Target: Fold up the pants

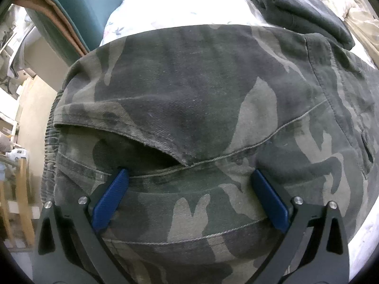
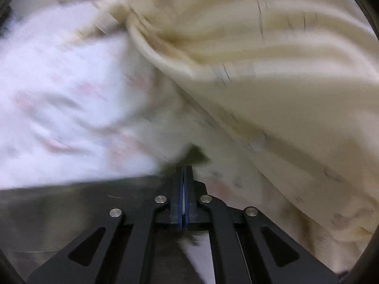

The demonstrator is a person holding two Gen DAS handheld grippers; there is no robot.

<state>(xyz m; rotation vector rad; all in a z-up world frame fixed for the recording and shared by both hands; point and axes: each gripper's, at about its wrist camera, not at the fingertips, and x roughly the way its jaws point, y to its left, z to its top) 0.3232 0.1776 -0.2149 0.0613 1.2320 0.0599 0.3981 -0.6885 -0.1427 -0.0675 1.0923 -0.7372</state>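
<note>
No writing or label can be read anywhere. Your left gripper [image 1: 189, 175] has its jaws wide apart, pressed onto the camo pants [image 1: 201, 108], which fill the middle of the left view; their elastic waistband [image 1: 48, 146] runs down the left edge. Dark clothes [image 1: 296, 9] lie upper right. Your right gripper [image 2: 183, 170] is closed; whether it pinches anything, you can't tell, with blurred cream cloth [image 2: 272, 59] beyond.

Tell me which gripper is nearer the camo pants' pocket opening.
Left. The left gripper is open right at the pocket opening; the right gripper is shut, facing cream bedding.
</note>
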